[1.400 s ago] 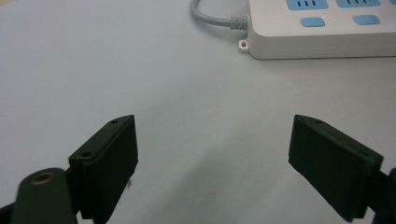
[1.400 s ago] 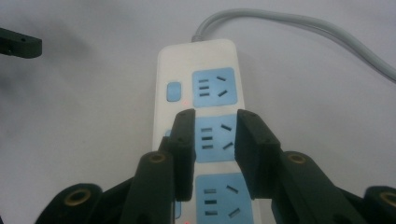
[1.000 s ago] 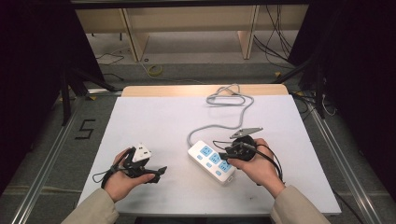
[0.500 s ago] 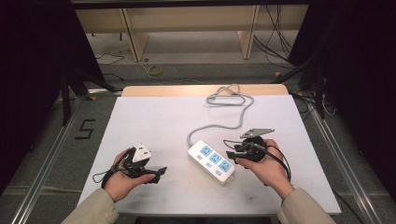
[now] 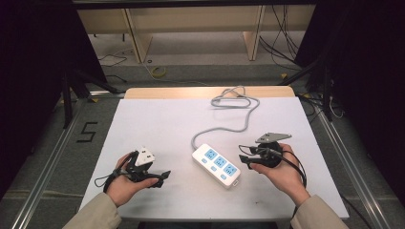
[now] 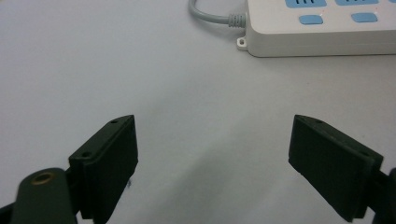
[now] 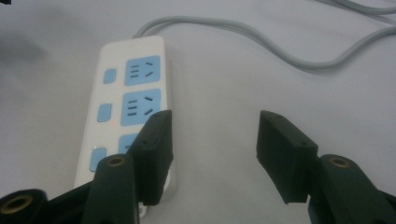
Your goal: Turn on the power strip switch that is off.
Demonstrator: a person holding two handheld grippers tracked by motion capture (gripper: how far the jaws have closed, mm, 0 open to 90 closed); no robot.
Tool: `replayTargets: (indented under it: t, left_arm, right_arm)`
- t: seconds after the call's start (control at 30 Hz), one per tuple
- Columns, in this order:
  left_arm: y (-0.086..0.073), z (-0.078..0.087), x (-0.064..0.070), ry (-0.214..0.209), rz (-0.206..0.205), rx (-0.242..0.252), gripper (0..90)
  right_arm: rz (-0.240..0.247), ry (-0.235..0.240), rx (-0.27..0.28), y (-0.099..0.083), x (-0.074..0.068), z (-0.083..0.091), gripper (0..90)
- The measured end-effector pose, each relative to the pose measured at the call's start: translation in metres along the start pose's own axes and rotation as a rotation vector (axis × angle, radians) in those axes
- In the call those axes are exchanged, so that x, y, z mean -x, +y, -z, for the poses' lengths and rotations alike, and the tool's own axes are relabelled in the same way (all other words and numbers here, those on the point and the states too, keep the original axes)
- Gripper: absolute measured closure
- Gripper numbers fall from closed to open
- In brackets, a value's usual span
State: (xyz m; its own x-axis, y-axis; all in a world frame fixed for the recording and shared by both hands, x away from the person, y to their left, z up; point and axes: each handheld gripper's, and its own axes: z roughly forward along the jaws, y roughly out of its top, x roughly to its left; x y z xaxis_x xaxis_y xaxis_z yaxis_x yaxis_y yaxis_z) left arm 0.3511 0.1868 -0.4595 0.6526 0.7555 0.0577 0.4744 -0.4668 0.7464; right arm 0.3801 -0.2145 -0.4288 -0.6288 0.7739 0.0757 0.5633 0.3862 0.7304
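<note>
In the left gripper view the power strip [image 6: 322, 28] is cut off by the top and right edges at one o'clock. In the right gripper view the left tongs' [image 7: 212, 140] near jaw covers the strip's third socket, and the grey cord [image 7: 280, 42] leaves at two o'clock.

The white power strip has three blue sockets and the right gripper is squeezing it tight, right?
Not quite. The power strip does have three blue sockets, but the right gripper isn't squeezing it. The right gripper view shows its jaws open and empty, with the strip lying on the table beside them.
</note>
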Motion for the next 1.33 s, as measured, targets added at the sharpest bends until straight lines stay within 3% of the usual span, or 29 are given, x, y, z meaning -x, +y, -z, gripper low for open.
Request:
replayTargets:
  t: [0.43,1.0,1.33]
  left_arm:
    - [-0.001,0.0,0.0,0.001,0.003,0.001,15.4]
    - [0.0,0.002,0.0,0.003,0.002,0.005,15.4]
    - [0.0,0.0,0.0,0.002,0.001,-0.001,15.4]
  right_arm:
    - [-0.062,-0.042,0.061,-0.021,0.016,0.011,31.9]
    - [-0.051,-0.083,0.122,-0.038,0.018,0.019,28.6]
    - [-0.052,-0.075,0.11,-0.04,0.019,0.018,28.5]
